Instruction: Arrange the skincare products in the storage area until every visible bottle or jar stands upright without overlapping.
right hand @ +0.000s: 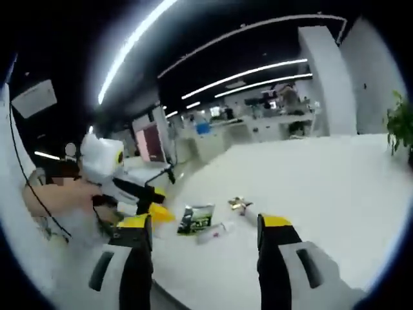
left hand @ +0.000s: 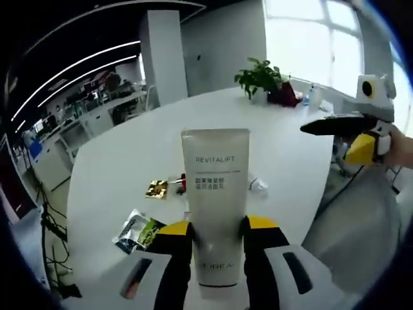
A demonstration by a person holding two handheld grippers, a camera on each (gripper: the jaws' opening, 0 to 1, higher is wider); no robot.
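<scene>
One tube (left hand: 215,200), base hidden, clamped in left gripper (left hand: 217,234).

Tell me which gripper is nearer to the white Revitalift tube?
Left. The left gripper holds the white Revitalift tube between its fingers. The right gripper is open and apart from it, off to the side above the table.

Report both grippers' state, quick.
Left gripper: shut on the Revitalift tube.
Right gripper: open, holding nothing.
</scene>
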